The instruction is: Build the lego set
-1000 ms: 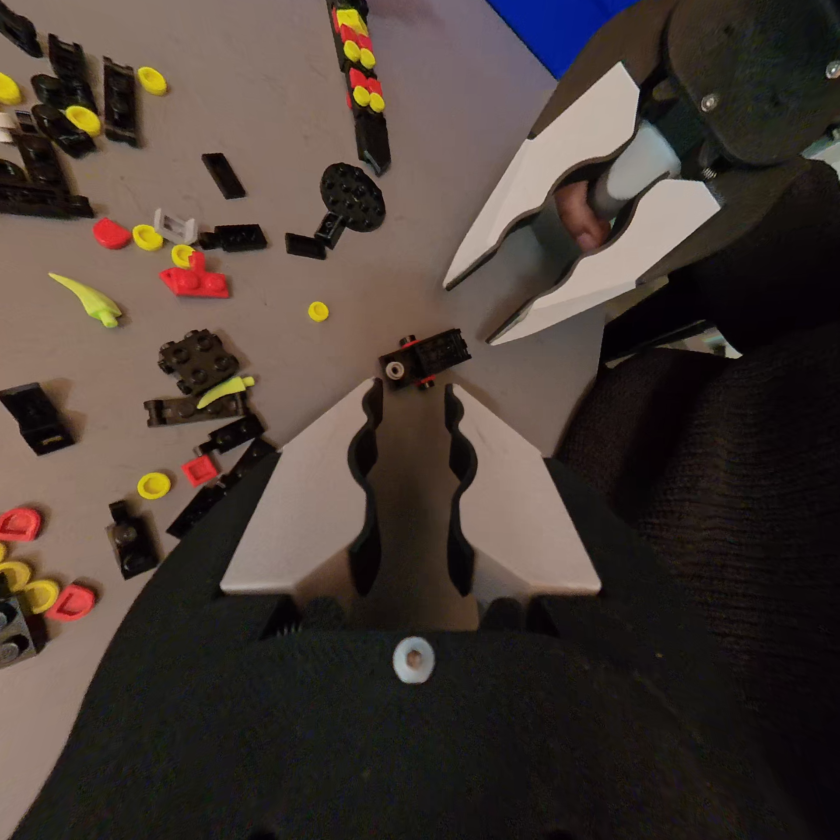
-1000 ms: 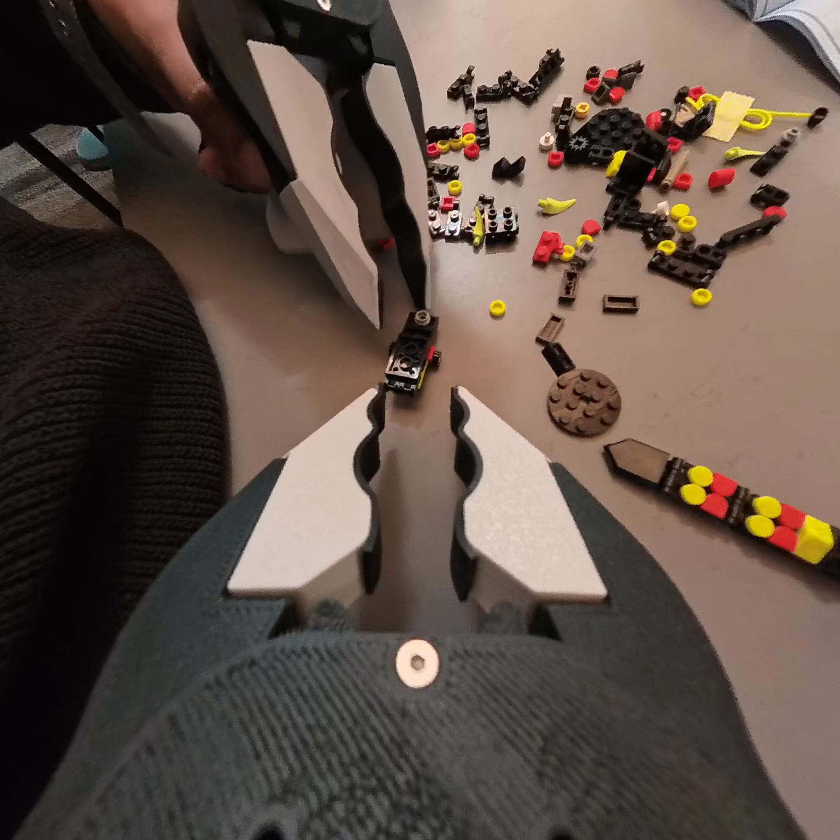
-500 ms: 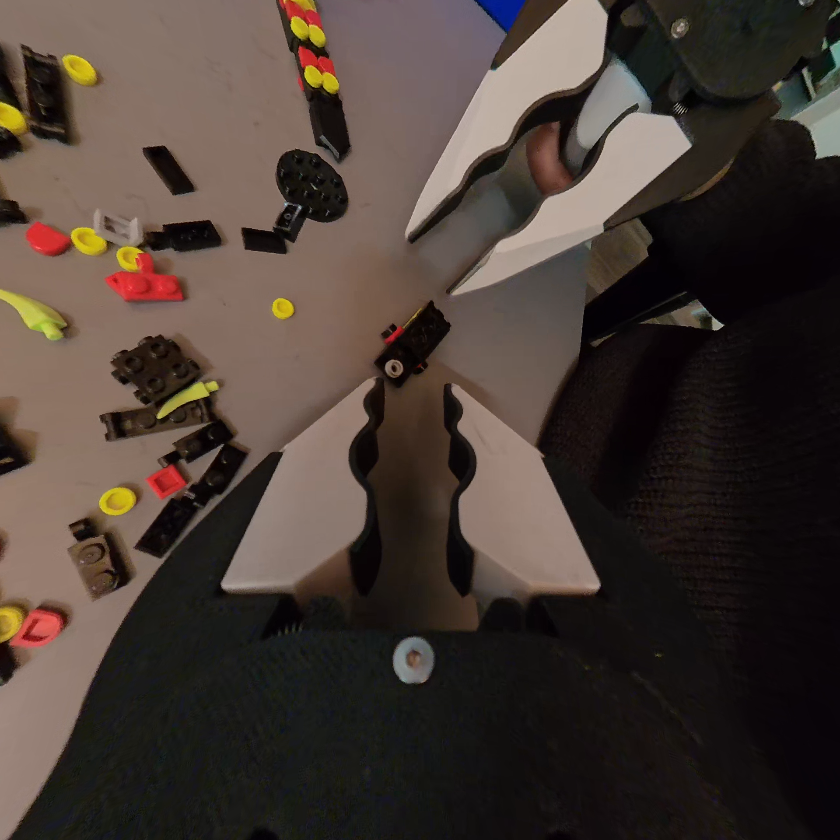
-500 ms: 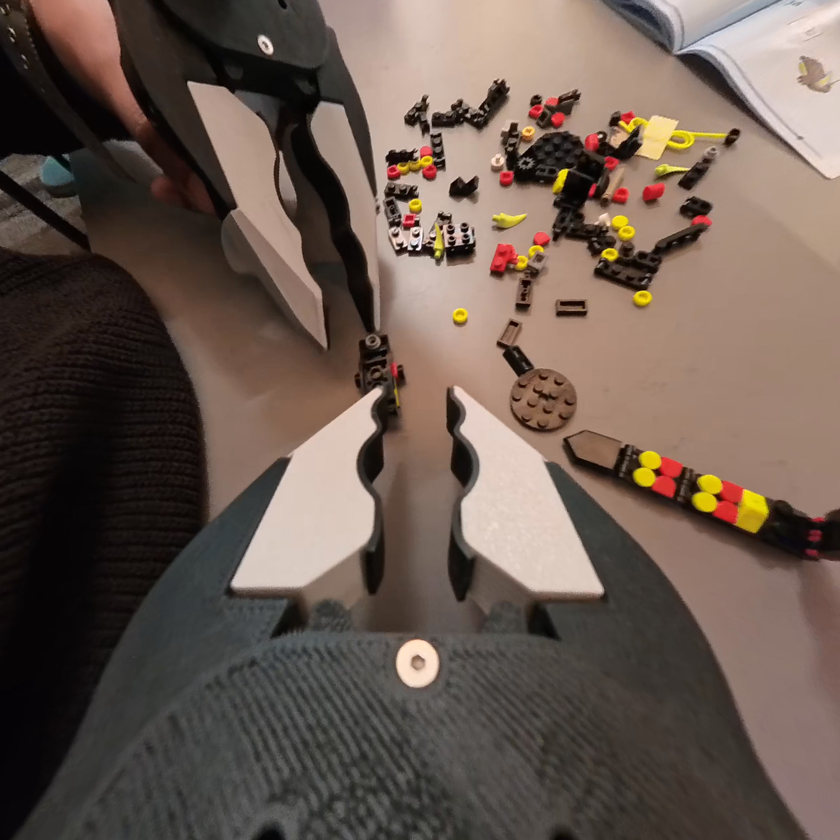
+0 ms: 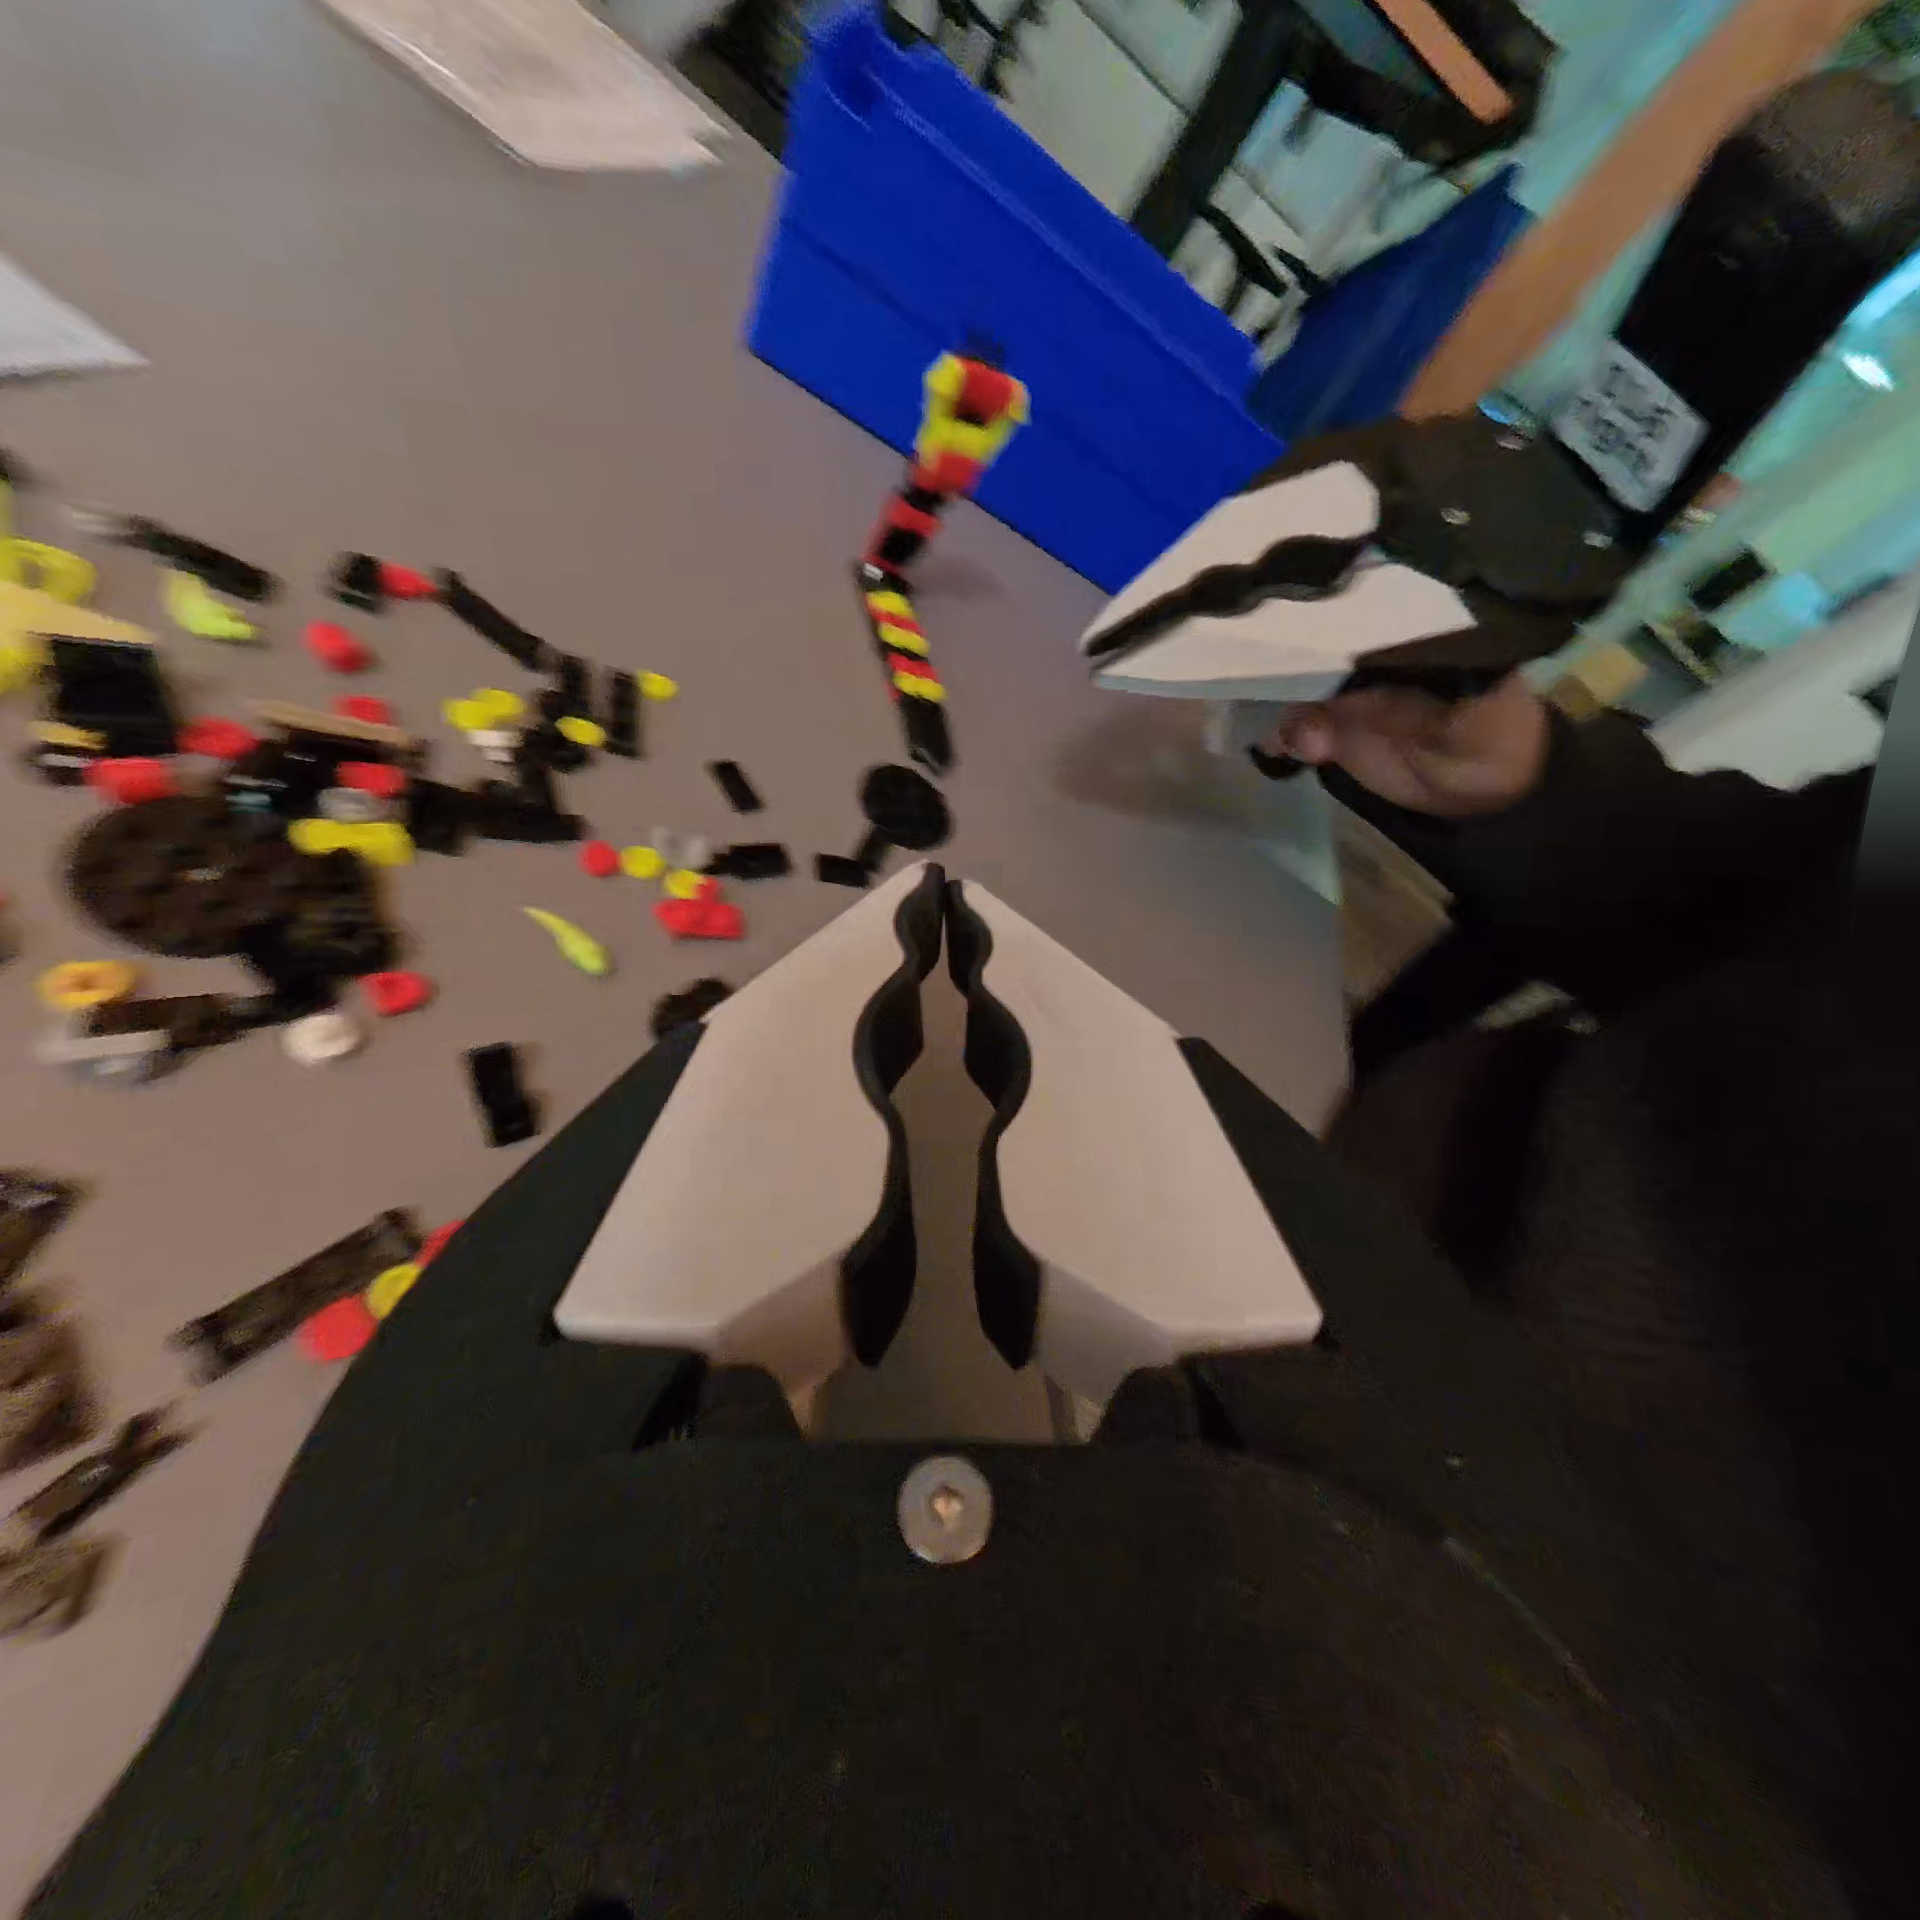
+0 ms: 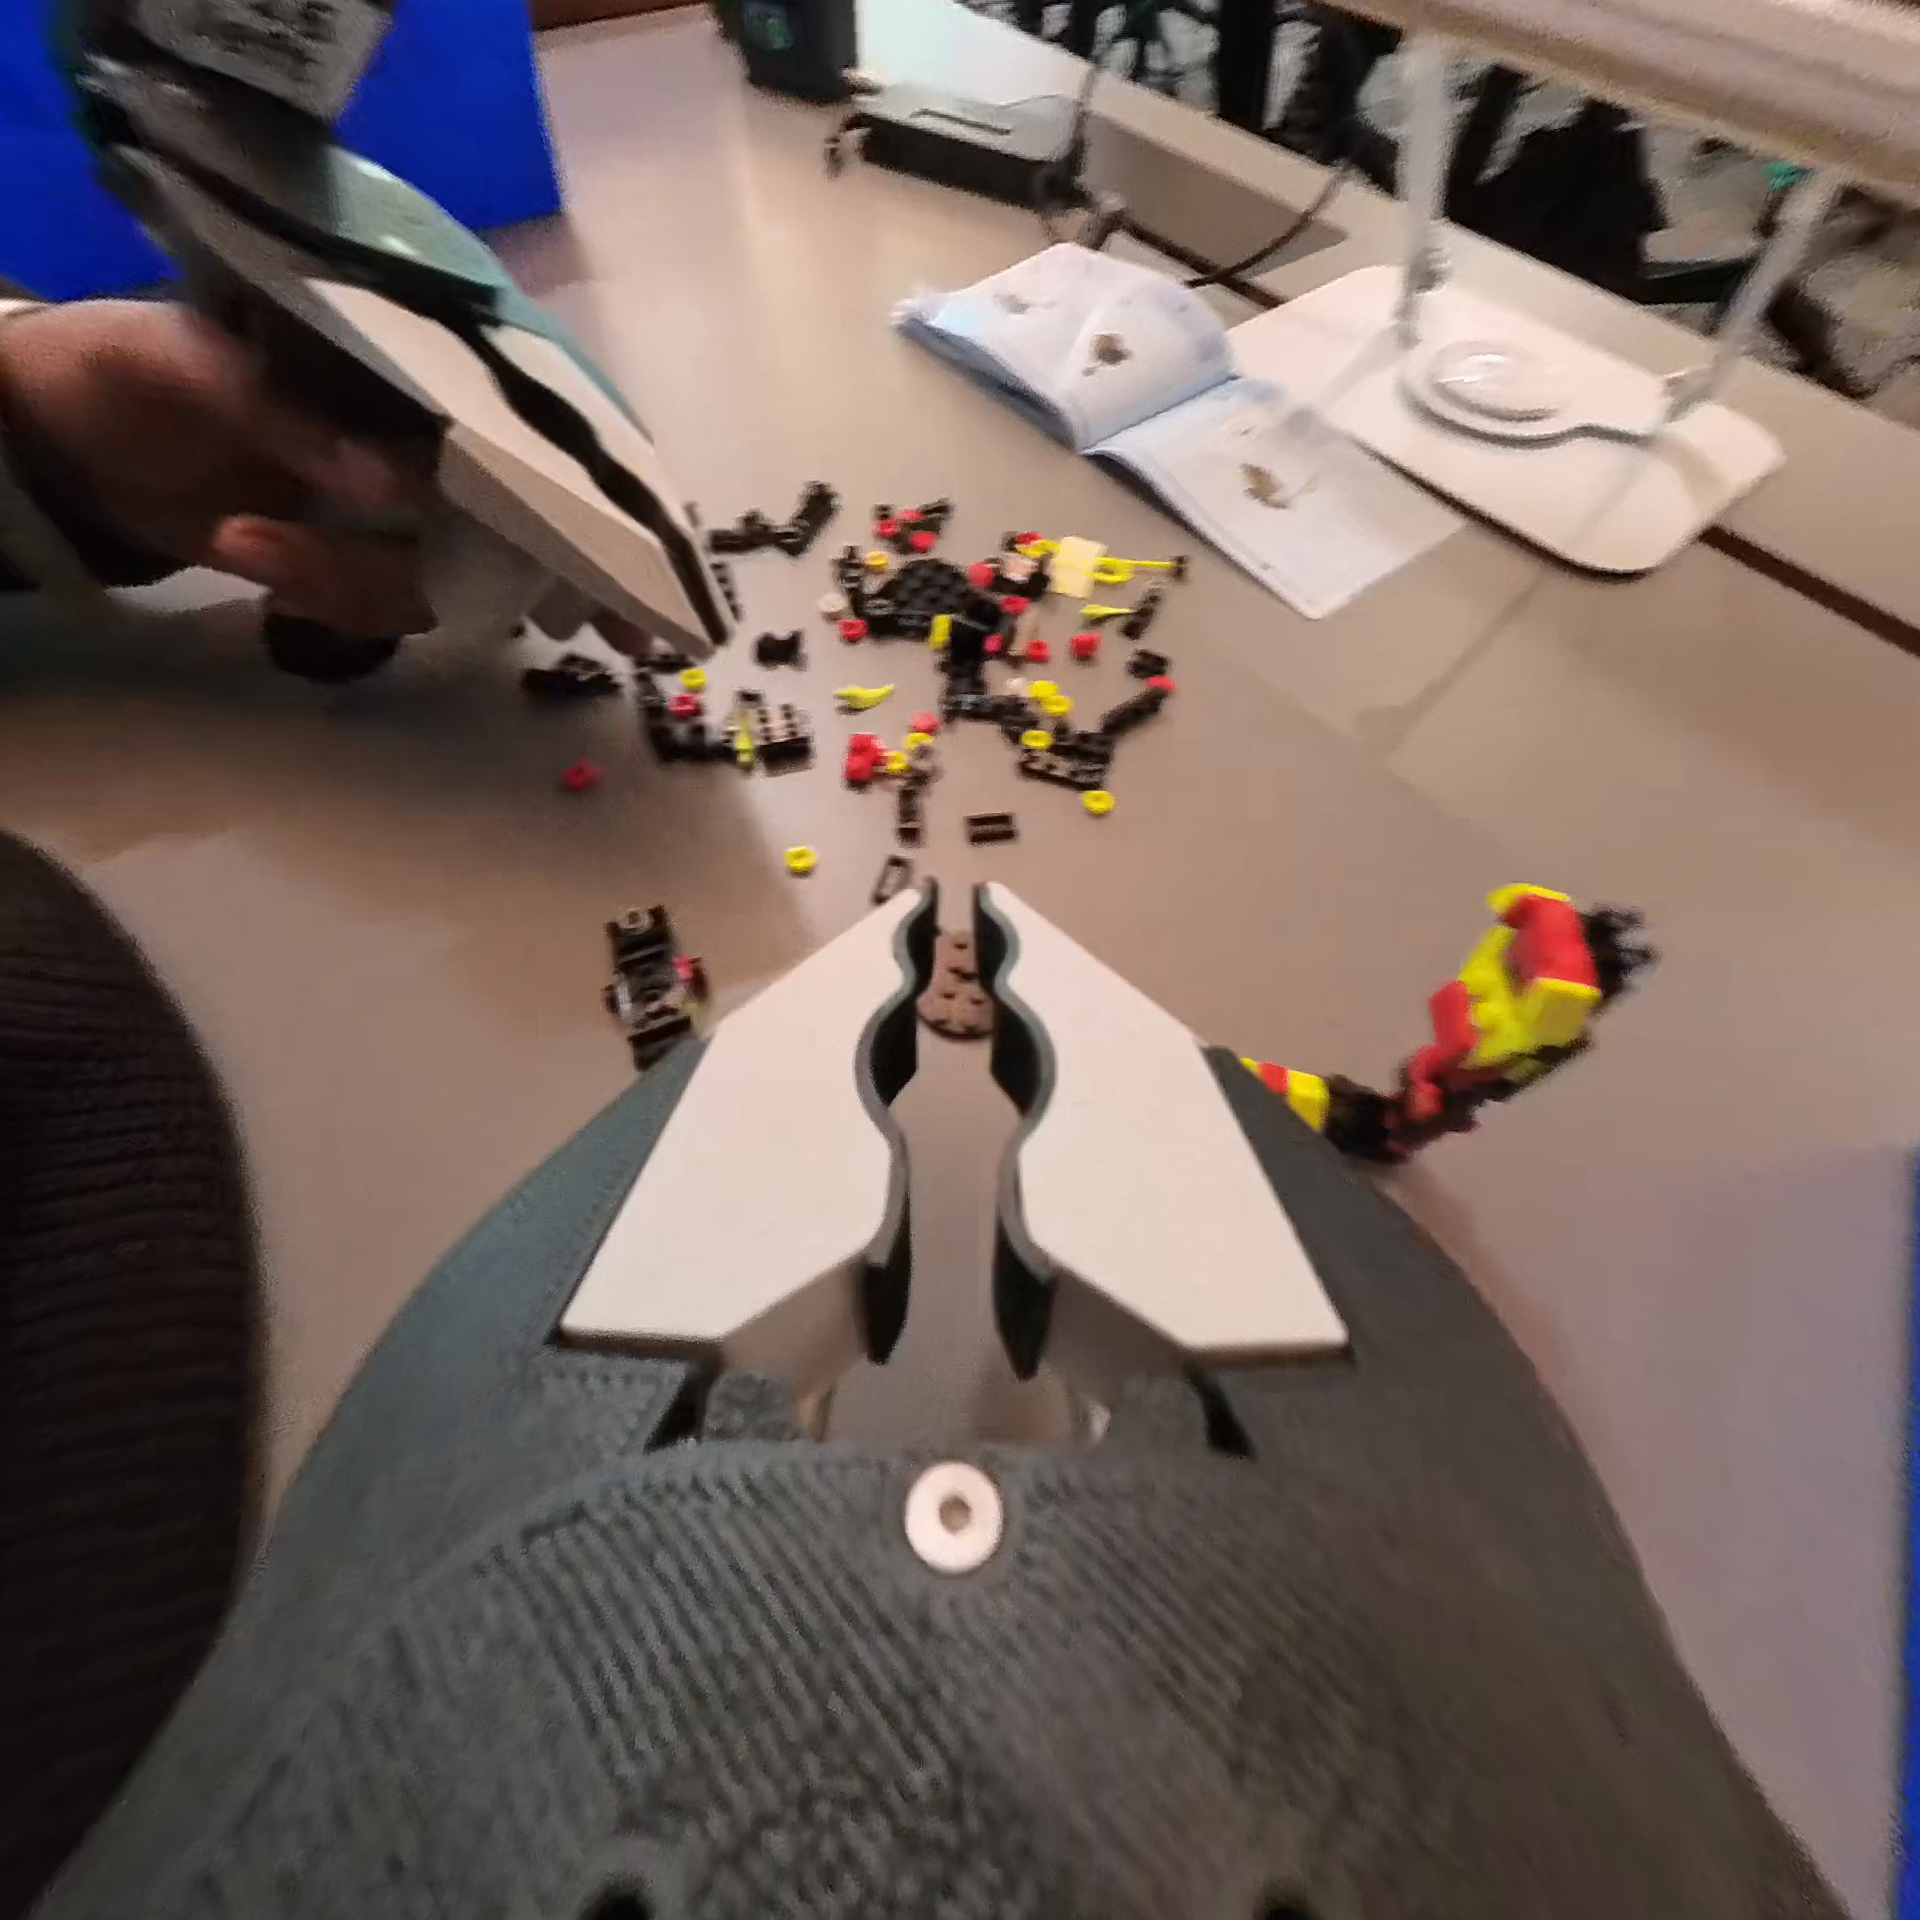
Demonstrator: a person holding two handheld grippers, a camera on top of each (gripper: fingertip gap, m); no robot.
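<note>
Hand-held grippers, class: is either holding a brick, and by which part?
Neither. The left hand-held gripper and right hand-held gripper are empty; the small black assembly lies on the table.

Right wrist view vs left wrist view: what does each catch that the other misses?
Only the right wrist view shows the small black wheeled assembly and the open instruction booklet. Only the left wrist view shows the right gripper from outside, its fingers nearly together, empty. Both show the red-yellow-black chain build, the round black plate and the loose-piece pile.
</note>
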